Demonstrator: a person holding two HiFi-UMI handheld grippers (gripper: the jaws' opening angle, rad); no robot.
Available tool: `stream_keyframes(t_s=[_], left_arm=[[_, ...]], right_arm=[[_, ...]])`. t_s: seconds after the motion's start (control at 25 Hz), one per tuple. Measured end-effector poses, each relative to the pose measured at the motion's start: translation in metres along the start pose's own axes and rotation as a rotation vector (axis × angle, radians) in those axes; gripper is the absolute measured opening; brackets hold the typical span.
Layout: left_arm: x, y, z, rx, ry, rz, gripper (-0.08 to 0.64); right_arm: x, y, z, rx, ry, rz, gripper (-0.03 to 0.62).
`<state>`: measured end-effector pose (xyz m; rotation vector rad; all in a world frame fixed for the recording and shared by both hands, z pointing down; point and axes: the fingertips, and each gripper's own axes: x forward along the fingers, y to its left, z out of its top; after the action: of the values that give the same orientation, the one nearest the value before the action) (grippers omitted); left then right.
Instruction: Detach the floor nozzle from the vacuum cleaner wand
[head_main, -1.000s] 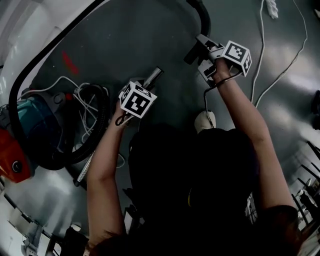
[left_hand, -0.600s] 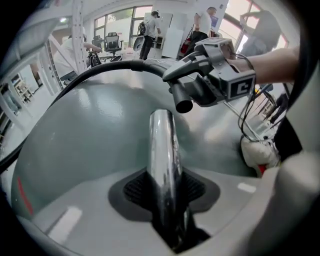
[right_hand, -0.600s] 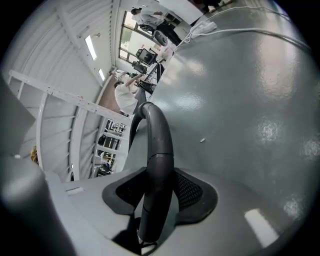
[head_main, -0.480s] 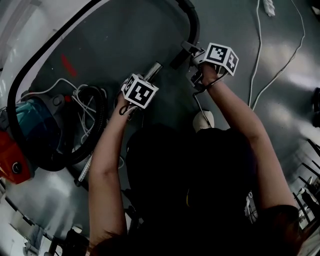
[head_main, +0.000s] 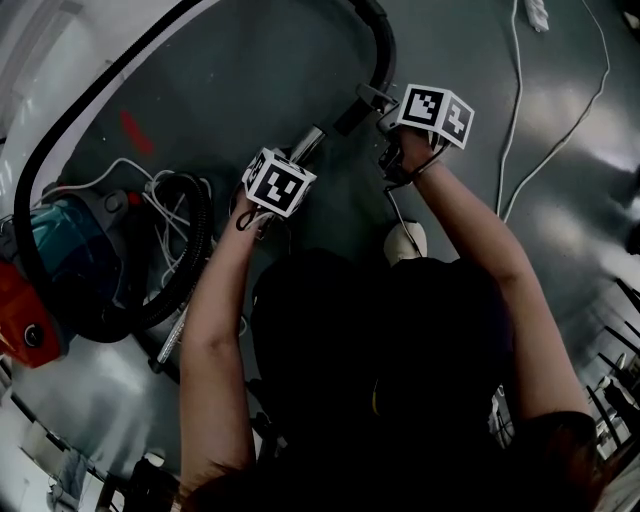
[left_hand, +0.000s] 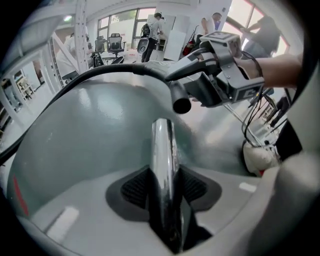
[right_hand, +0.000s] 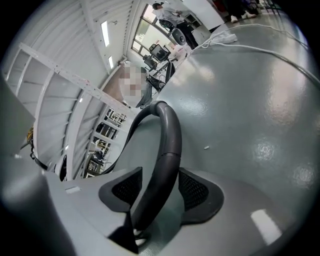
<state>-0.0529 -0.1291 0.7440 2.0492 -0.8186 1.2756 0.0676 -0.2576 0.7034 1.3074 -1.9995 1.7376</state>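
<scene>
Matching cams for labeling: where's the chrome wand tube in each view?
Head view: chrome wand tube, upper centre.
Left gripper view: tube bottom centre, running upward.
Right gripper view: not in it.
Shared landmark: black curved hose handle, in all three.

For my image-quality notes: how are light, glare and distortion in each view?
Head view: dim overall, the person's torso almost black, glare patches on the floor. Left gripper view: strong fisheye bending, bright streaks on the chrome wand. Right gripper view: fisheye too, hose sharp, glare spots on the floor.

Chrome wand (left_hand: 162, 165), black hose (right_hand: 167, 145), grey floor (head_main: 250, 80)
</scene>
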Motion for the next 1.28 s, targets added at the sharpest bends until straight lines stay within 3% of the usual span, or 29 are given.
stream_keyframes(t_s=[0.12,0.28,0.48,0.64,0.76,0.96,1.08,1.28], left_arm=[[-0.011,0.002,0.028,-0.043,-0.134,-0.011,0.187],[-0.023,0.007,0.064,-0.099,-0.228,-0.027,0.193],[-0.031,0.014,0.078,-0.147,-0.303,-0.001,0.154],[-0.041,0.026,0.087,-0.175,-0.365,0.034,0.125],[-0.056,0.041,0.101,-0.192,-0.442,0.104,0.111],[-0.107,0.07,0.137,-0.244,-0.662,0.276,0.091],[-0.129,0.078,0.154,-0.252,-0.745,0.307,0.074],[-0.153,0.082,0.169,-0.239,-0.847,0.355,0.05]], right_arm=[[0.001,0.004,-0.005,-0.023,0.038,0.001,0.316],[-0.005,0.008,-0.003,-0.079,0.028,0.006,0.313],[-0.011,0.012,0.002,-0.146,0.006,0.008,0.235],[-0.018,0.009,0.011,-0.202,-0.051,-0.036,0.11],[-0.027,0.006,0.027,-0.23,-0.133,-0.079,0.004],[-0.038,0.027,0.054,-0.281,-0.25,-0.03,-0.002],[-0.041,0.044,0.062,-0.334,-0.271,0.0,-0.002],[-0.052,0.079,0.07,-0.561,-0.342,0.02,-0.002]])
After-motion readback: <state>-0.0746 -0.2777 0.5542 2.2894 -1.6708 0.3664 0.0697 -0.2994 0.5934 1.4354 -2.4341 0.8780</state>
